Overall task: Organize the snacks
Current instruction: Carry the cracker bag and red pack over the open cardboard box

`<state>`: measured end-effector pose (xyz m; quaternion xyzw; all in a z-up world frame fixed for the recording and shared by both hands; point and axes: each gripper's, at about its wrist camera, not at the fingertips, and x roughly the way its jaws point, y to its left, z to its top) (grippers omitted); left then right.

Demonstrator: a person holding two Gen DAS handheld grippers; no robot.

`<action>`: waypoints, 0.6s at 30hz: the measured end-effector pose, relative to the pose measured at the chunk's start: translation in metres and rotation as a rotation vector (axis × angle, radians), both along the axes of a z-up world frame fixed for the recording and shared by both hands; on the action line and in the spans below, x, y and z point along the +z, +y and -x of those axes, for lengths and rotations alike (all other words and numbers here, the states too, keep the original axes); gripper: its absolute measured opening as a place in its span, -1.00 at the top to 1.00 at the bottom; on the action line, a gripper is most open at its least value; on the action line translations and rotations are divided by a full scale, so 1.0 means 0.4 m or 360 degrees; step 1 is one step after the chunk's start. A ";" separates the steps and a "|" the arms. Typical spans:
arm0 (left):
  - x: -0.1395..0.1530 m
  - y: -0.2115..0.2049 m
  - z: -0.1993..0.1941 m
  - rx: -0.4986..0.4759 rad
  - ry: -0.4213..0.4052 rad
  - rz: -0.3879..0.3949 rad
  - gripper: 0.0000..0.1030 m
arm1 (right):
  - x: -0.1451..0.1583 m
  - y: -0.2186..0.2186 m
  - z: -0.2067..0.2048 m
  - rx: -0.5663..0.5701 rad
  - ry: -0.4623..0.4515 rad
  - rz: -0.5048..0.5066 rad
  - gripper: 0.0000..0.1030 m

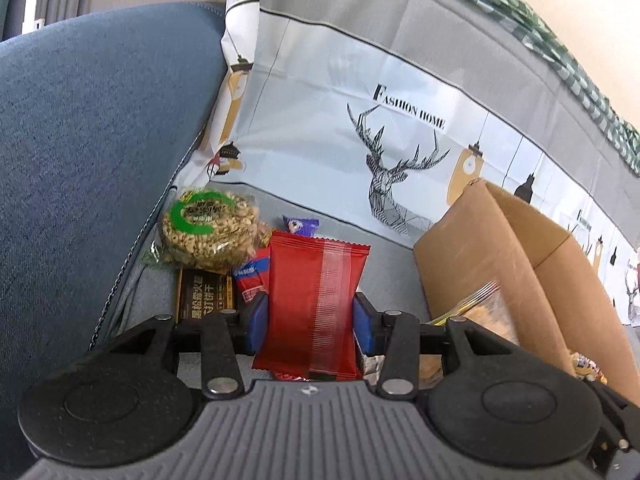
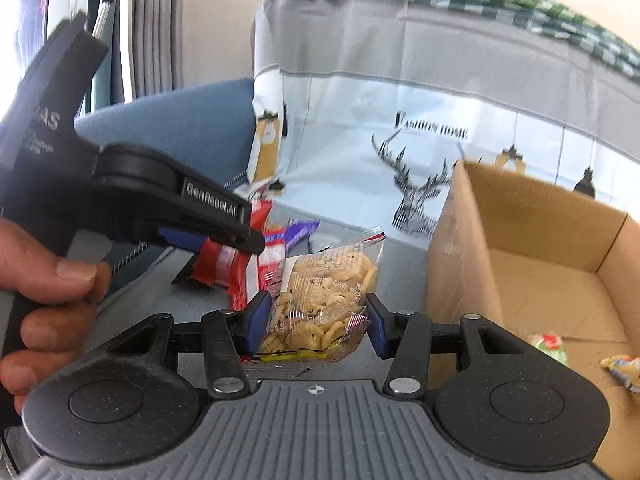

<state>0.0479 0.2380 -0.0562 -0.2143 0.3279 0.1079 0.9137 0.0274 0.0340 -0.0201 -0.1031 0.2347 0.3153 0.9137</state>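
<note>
Left gripper (image 1: 310,318): blue-padded fingers (image 1: 256,322) clamped on a glossy red packet (image 1: 316,304) with a clear seam strip, held upright above the snack pile. Right gripper (image 2: 312,320): fingers clamped on a clear cracker bag (image 2: 320,300), small pale biscuits inside, just left of the box (image 2: 460,280). The left gripper's arm reads "GenRobot.AI". Beyond: round seed cake (image 1: 210,234) in green-ringed wrap, dark packet (image 1: 204,298) with Chinese print, purple wrapper (image 1: 300,225). Open corrugated cardboard box holds two small packets. Behind, deer-print cloth (image 1: 400,120) reads "FASHION HOME".
</note>
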 end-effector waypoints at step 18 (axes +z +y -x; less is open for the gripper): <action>0.063 -0.061 0.023 0.0028 -0.0310 -0.0033 0.06 | 0.138 -0.101 0.027 -0.0169 -0.0397 -0.0259 0.00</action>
